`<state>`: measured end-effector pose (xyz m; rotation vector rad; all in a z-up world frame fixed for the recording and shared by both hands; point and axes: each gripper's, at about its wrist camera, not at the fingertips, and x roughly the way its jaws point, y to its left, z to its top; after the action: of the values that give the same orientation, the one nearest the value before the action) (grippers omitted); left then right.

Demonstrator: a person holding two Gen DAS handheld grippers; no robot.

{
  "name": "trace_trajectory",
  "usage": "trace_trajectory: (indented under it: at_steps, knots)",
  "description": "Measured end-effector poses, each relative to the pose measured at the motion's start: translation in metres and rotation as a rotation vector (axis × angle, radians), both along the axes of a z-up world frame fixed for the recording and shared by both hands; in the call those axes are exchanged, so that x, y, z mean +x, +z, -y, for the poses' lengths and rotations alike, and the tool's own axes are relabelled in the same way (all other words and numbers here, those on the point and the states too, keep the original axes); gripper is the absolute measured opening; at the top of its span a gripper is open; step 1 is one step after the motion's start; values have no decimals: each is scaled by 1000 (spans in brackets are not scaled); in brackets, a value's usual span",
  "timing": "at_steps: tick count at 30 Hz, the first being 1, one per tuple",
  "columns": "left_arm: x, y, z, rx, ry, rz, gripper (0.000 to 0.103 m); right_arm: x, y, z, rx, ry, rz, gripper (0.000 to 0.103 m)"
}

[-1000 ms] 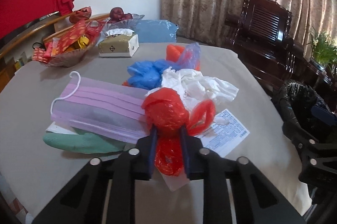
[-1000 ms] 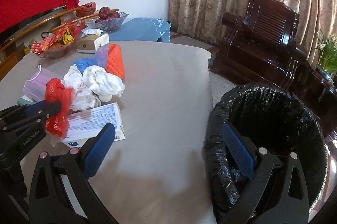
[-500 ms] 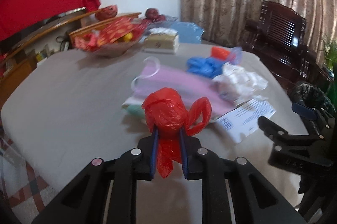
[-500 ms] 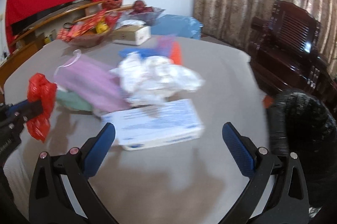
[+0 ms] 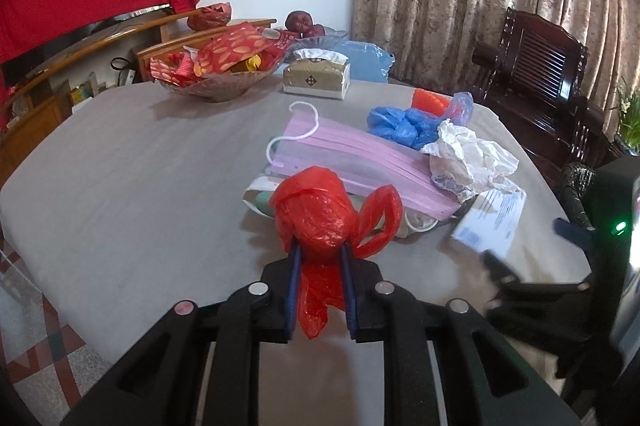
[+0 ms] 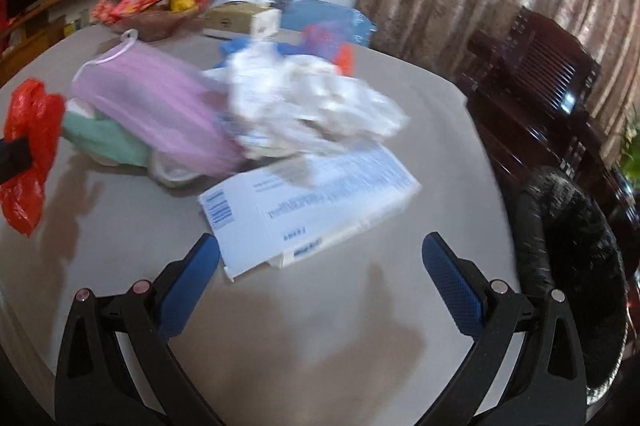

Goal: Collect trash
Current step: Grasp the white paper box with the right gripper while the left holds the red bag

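Observation:
My left gripper [image 5: 319, 254] is shut on a crumpled red plastic bag [image 5: 316, 214], lifted off the grey table; the same red bag [image 6: 30, 141] shows at the left edge of the right wrist view. Behind it lies a heap of trash: a pink face mask [image 5: 344, 157], blue plastic [image 5: 400, 125], crumpled white tissue [image 5: 468, 153] and a flattened white box [image 5: 492, 218]. My right gripper [image 6: 320, 250] stands open just in front of the white box [image 6: 312, 209], with nothing between its fingers. A bin with a black liner [image 6: 568, 258] stands at the right, beside the table.
At the far side of the table [image 5: 120, 185] are a snack bowl [image 5: 216, 81], a tissue box [image 5: 316, 77] and a fruit dish [image 5: 308, 25]. Dark wooden chairs [image 5: 536, 81] stand to the right before curtains. Patterned floor [image 5: 36, 366] shows at lower left.
The left gripper pulled the red bag back off the pile toward the table's near edge. The right gripper swung left from the bin and now faces the white box.

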<state>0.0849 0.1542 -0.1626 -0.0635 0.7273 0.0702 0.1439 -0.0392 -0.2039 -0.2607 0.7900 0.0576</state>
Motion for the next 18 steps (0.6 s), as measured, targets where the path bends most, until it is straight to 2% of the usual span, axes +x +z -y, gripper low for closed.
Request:
trace_trajectory:
  at_steps: [2, 5, 9, 10, 14, 18]
  knots:
    - [-1, -1, 4, 1, -9, 0, 18, 0, 1, 17, -40, -56, -1, 98]
    - [0, -1, 12, 3, -27, -2, 18, -1, 6, 43, -42, -111, 25, 98]
    - [3, -3, 23, 4, -46, -2, 18, -3, 14, 55, 65, -102, 39, 98]
    - [4, -3, 25, 6, -47, 0, 18, -3, 15, 51, 96, -84, 51, 98]
    - [7, -1, 27, 12, -40, 10, 18, 6, 12, 29, 99, -40, 67, 98]
    - [13, -2, 20, 16, -23, 22, 18, 23, -1, 14, 70, -62, 50, 98]
